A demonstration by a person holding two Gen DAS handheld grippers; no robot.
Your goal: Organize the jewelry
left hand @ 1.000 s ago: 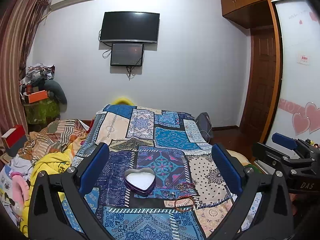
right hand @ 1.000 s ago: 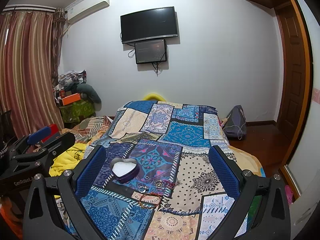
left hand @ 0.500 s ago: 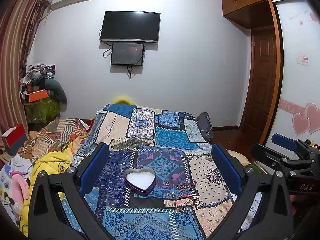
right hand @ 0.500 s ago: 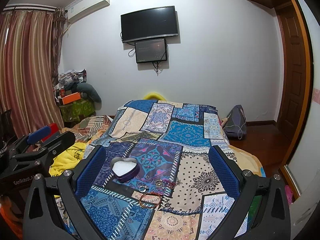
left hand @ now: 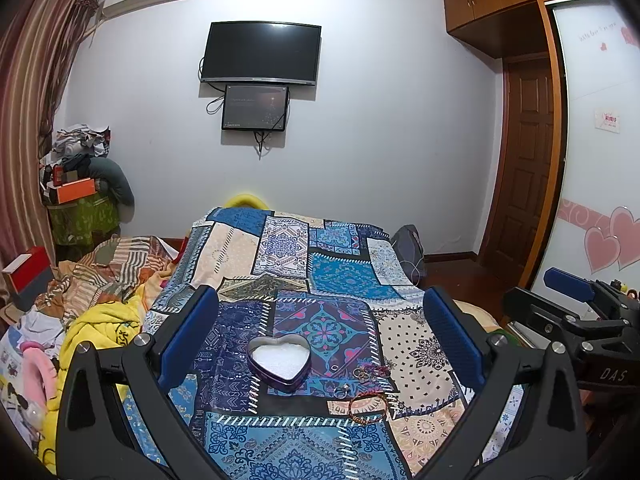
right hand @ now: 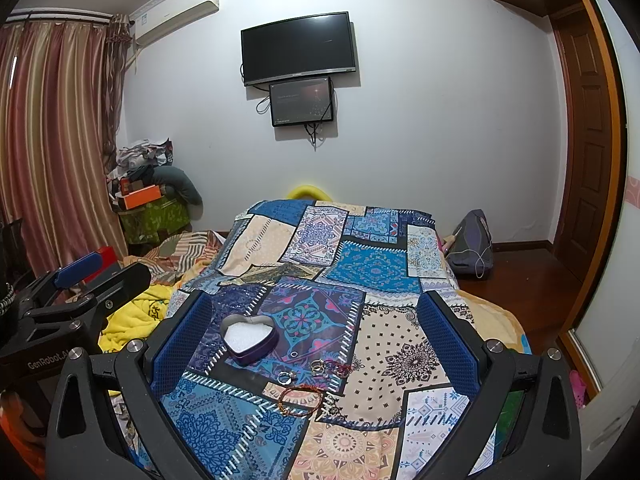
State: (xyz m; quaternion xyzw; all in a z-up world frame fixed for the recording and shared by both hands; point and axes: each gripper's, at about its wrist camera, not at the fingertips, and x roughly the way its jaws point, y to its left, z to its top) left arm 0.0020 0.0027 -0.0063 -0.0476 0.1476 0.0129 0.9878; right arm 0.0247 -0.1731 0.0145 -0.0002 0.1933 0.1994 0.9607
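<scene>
A purple heart-shaped tin [left hand: 279, 362] with a white lining lies open on the patchwork bedspread [left hand: 344, 276]; it also shows in the right wrist view [right hand: 249, 338]. To its right lie a red-gold beaded bracelet [left hand: 367, 406] [right hand: 301, 400], a silver ring [left hand: 342, 391] [right hand: 286, 377], a small dark ring [right hand: 293, 354] and a cluster of rings with a pink band [left hand: 371, 372] [right hand: 331, 367]. My left gripper [left hand: 320, 344] is open and empty above the tin. My right gripper [right hand: 316, 344] is open and empty above the jewelry.
A pile of yellow and striped bedding [left hand: 100, 320] lies left of the bedspread. A grey bag [right hand: 470, 244] sits on the floor at the right, near a wooden door [right hand: 588, 152]. A cluttered green stand [right hand: 154, 212] is by the curtain.
</scene>
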